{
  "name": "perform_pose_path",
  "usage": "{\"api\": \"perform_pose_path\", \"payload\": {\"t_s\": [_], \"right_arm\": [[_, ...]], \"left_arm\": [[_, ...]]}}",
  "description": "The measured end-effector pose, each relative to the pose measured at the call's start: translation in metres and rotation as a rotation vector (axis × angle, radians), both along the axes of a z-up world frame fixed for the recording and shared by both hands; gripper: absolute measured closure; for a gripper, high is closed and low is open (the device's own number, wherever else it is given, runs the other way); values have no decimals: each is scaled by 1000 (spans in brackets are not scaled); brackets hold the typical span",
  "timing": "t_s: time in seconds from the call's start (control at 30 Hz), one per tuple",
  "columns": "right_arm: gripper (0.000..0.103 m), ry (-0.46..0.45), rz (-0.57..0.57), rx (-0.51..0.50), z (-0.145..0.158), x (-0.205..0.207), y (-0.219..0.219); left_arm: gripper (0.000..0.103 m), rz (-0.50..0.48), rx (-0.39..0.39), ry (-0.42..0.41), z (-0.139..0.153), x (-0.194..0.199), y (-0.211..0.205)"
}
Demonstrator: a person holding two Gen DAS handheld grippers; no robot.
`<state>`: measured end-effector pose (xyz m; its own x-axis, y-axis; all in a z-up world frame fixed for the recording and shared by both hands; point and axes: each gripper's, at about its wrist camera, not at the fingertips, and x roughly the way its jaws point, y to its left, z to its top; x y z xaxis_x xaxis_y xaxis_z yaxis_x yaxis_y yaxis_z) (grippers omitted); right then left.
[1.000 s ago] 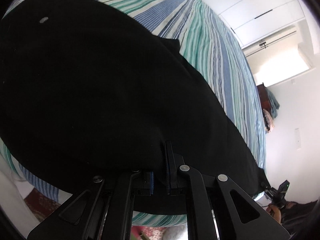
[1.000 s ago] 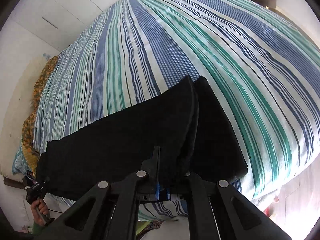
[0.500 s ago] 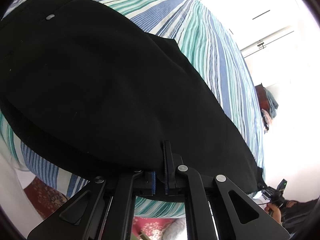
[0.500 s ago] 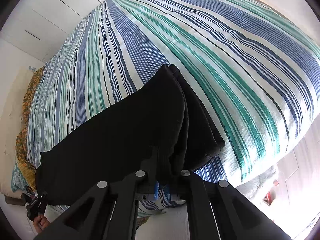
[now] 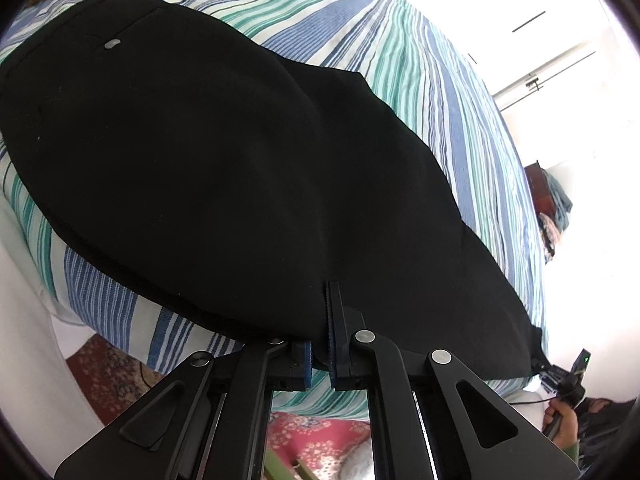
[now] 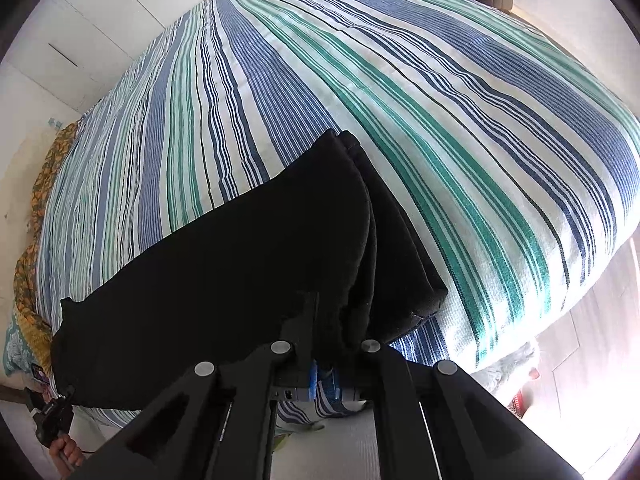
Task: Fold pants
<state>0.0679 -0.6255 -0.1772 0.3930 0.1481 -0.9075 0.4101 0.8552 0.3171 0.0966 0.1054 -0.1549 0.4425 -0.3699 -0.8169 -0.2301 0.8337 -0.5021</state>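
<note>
Black pants (image 5: 240, 168) lie lengthwise along the near edge of a striped bed. Their waist end, with a small pale button (image 5: 112, 44), is at the upper left of the left wrist view. My left gripper (image 5: 326, 296) is shut on the near edge of the pants, cloth pinched between its blue pads. In the right wrist view the leg ends (image 6: 384, 248) lie in stacked layers. My right gripper (image 6: 324, 320) is shut on the pants there, one fingertip hidden under the cloth. Each gripper also shows small in the other's view, as the right gripper (image 5: 568, 376) and the left gripper (image 6: 52, 416).
The blue, green and white striped sheet (image 6: 400, 100) covers the whole bed beyond the pants. A red patterned rug (image 5: 320, 436) lies on the floor below the bed edge. White wardrobe doors (image 6: 100, 20) stand behind the bed. An orange patterned cloth (image 6: 44, 168) lies at the head end.
In the left view more striped sheet now shows under the pants' near edge. In the right view the leg ends have drawn in narrower and stacked. Both grippers kept their hold.
</note>
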Motion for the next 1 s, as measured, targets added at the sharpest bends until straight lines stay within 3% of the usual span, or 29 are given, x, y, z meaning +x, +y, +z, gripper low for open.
{"api": "perform_pose_path", "payload": {"t_s": [0.43,0.6,0.7,0.77,0.87,0.9,0.93,1.0], "right_arm": [[97,-4,9,-15,0,1,1],[97,1,15,-35,1,1,5],[92,-15,14,-25,2,-1,6],[87,-38,6,-28,5,-4,5],[60,-124,-43,-82,22,-16,3],[45,-155,-72,-105,28,-22,1],[38,-187,-104,-124,34,-28,-1],[37,-233,-177,-137,41,-41,-8]], "left_arm": [[100,-6,46,16,0,4,-6],[100,-6,25,29,-4,5,-4],[95,-2,1,47,-7,5,-1],[84,6,3,39,-3,1,-1],[61,13,23,-5,10,-7,-3],[61,16,40,-30,16,-10,-5],[61,15,53,-46,21,-13,-7],[61,14,87,-68,28,-18,-11]]}}
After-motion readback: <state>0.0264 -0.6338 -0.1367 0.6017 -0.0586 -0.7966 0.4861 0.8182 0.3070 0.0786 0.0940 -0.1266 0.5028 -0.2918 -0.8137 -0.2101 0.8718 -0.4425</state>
